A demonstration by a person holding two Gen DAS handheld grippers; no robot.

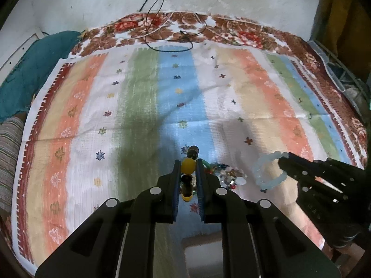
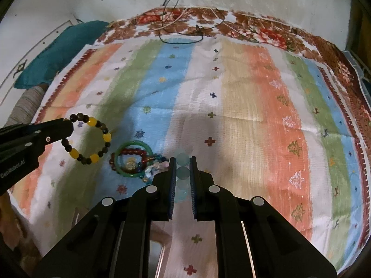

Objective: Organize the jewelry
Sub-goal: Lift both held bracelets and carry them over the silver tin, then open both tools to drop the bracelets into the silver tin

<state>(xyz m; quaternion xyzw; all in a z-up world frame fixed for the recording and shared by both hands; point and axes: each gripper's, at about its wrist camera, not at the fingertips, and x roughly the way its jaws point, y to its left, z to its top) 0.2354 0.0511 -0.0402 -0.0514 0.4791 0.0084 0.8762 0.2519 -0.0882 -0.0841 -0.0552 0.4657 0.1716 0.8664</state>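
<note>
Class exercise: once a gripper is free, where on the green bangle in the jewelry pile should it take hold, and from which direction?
Grip the green bangle at its near-left rim, coming from above, one finger inside the ring. That arc looks bare; the red bead bracelet crosses the far side and mixed beads crowd the right.

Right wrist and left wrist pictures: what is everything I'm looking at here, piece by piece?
Yellow-and-dark bead bracelet: one, yellow and dark brown beads, held in the left gripper, above the cloth.
Pale blue bead bracelet: one, translucent light blue, held in the right gripper.
Green bangle: one, green, on the jewelry pile.
Dark red bead bracelet: one, partly under the bangle.
Small mixed jewelry: count unclear, clear and coloured pieces, in the pile.
Striped cloth: one, orange, green, blue, white stripes, under everything.
Floral blanket: one, brown and red, beneath the cloth.
Teal fabric: one, far left.
Cables: several, dark and pale, far edge.
Left gripper: black, shut on the bracelet.
Right gripper: black, shut on the bracelet.
</note>
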